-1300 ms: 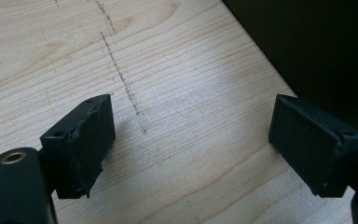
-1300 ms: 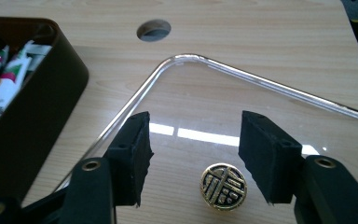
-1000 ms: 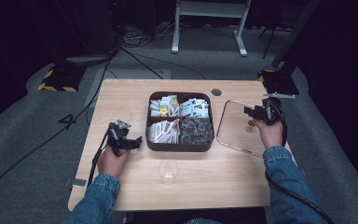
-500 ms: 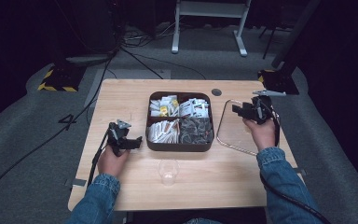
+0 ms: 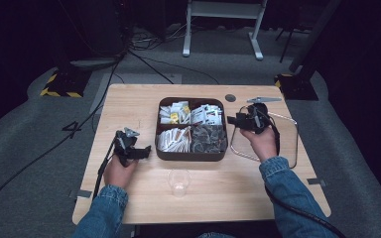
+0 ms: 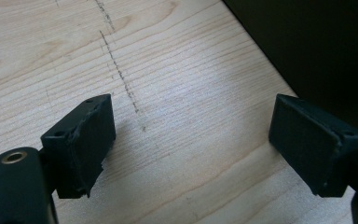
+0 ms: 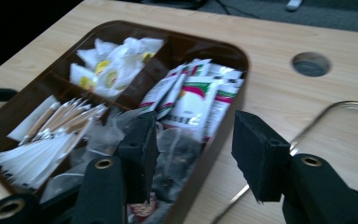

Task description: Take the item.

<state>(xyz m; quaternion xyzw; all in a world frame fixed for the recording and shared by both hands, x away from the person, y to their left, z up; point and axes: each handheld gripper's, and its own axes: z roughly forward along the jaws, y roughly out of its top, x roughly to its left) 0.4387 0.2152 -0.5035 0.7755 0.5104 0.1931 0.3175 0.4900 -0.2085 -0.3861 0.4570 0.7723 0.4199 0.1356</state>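
L hand-held gripper (image 5: 138, 151) jaws wide, R hand-held gripper (image 5: 234, 120) jaws apart

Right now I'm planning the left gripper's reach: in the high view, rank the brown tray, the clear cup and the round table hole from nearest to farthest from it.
From the left gripper:
1. Brown tray, just to its right.
2. Clear cup, toward the table's near edge.
3. Round table hole, beyond the tray's far right corner.

The print on the sachets (image 7: 193, 100) was too blurred to read; the tray's (image 7: 235, 56) near corner was cut off.
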